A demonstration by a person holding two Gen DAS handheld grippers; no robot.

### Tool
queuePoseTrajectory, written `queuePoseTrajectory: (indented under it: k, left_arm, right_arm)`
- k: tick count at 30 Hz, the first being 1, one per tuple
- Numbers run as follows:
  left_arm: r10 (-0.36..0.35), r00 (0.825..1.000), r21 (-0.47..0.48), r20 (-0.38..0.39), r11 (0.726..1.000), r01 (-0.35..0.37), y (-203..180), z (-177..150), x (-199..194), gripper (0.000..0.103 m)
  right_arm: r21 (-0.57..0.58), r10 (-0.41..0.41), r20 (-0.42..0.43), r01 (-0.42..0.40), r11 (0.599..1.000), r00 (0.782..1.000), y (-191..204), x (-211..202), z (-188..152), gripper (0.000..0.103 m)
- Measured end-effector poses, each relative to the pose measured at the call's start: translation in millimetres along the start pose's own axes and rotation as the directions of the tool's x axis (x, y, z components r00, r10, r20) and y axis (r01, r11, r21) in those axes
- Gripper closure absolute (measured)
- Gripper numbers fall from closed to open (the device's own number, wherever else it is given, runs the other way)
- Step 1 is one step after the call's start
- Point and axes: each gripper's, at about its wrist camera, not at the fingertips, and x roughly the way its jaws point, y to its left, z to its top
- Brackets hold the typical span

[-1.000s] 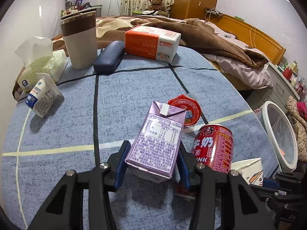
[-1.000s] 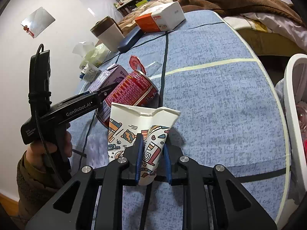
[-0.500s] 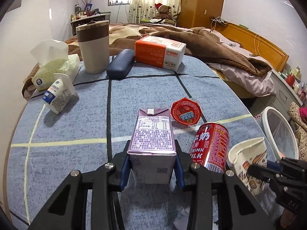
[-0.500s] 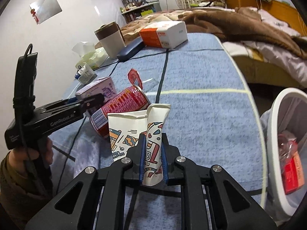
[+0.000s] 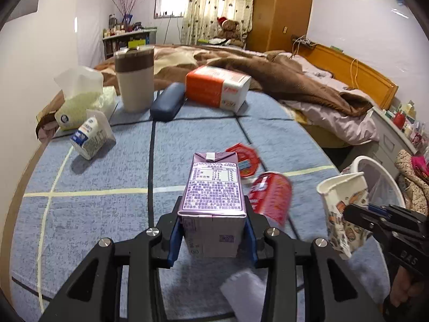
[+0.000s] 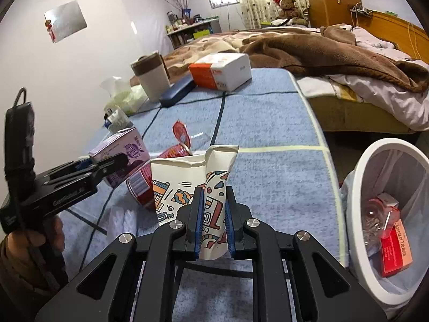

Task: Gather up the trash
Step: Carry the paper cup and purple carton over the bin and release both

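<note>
Over the blue mat, purple carton [image 5: 213, 201] lengthwise in left claw [image 5: 211, 237], top pointing away

Bare blue mat [image 6: 281, 123] lies open toward the bin [image 6: 359, 177].

The blue-clothed surface [image 5: 107, 177] is carrying a tumbler [image 5: 135, 79], with a tissue pack [image 5: 77, 102] beside it, a navy case [image 5: 168, 101] and an orange-white box [image 5: 217, 88] on its other side, and a red can [image 5: 270, 196] lying nearer the camera.

Matt printed-card purple carton [image 5: 213, 187]; crumpled paper cup [image 6: 185, 185]; glossy red metal can [image 5: 270, 196]; rough blue woven table cover [image 5: 107, 171]; smooth white plastic bin [image 6: 360, 187] at four o'clock; fuzzy brown blanket [image 5: 268, 72].
</note>
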Motion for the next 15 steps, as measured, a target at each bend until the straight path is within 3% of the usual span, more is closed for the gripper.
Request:
queuePoseTrajectory:
  k: [15]
  left_arm:
    - [-0.057, 0.994, 0.057, 0.090, 0.997, 0.052, -53.5, 5.0, -43.7, 0.063]
  right_arm:
    - [-0.017, -0.085, 0.127, 0.088, 0.996, 0.988, -17.1, -50.5, 2.8, 0.088]
